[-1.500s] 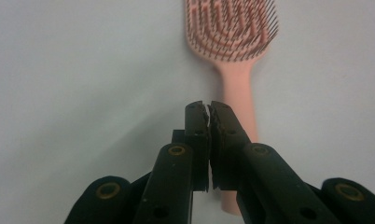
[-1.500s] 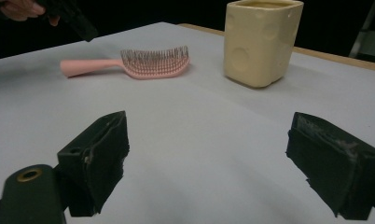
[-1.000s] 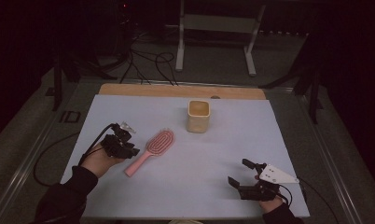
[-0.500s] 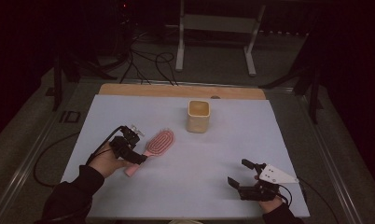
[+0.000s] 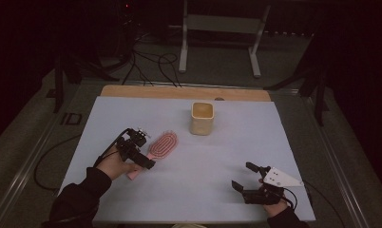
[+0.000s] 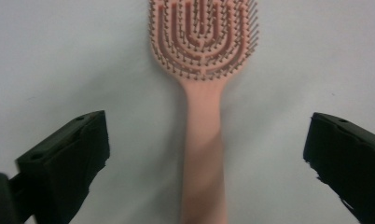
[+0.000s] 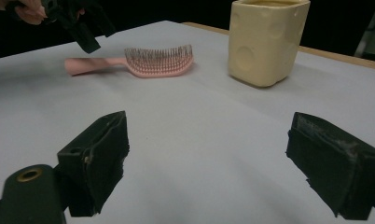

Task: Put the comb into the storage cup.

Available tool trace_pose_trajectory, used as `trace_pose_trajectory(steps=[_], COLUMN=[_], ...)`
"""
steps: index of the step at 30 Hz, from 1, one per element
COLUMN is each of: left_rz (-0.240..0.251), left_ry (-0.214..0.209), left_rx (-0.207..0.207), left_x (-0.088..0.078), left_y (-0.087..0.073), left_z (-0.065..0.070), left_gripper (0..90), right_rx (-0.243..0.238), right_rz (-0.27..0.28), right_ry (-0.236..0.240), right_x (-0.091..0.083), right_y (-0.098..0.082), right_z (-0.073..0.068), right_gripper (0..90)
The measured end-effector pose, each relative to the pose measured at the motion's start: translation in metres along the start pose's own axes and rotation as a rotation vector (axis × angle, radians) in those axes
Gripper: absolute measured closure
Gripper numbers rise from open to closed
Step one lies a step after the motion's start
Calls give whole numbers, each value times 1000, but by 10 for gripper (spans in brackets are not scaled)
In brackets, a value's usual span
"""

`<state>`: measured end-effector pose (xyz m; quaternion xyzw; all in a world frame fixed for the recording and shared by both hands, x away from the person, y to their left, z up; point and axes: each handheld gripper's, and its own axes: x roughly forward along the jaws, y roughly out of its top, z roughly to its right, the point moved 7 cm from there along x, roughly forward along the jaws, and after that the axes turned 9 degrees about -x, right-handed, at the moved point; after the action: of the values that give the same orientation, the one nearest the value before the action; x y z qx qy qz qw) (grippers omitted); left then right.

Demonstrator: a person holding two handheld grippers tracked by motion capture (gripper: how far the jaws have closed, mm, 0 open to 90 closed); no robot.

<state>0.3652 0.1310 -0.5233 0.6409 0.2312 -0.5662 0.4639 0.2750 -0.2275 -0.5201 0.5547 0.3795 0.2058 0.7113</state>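
hairbrush (image 6: 202, 116): light, stiff plastic, smooth handle, likely slippery | grasp: mid-handle, clear of bristles | left gripper (image 6: 204, 154): jaws just opened wide, straddling handle, not touching | right gripper (image 7: 209, 163): jaws spread, empty, over tabletop (image 5: 217, 156)

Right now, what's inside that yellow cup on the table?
From above, the yellow cup shows an open top with a smooth tan inside and nothing sticking out. Its walls hide the very bottom, so something small and flat could lie there. The pink hairbrush lies outside it, on the table.
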Motion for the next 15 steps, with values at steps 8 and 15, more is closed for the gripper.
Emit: trace_pose_trajectory(steps=[8,15], left_rz=[-40,-60], left_ry=[6,-16], left_rx=[-15,-35], left_x=[8,16], left_y=[1,5], left_z=[-2,-4], left_gripper=[11,40], right_rx=[-1,1], right_rz=[1,1], right_ry=[4,6], right_x=[0,0], right_y=[0,0], right_z=[0,-1], right_gripper=[123,123])
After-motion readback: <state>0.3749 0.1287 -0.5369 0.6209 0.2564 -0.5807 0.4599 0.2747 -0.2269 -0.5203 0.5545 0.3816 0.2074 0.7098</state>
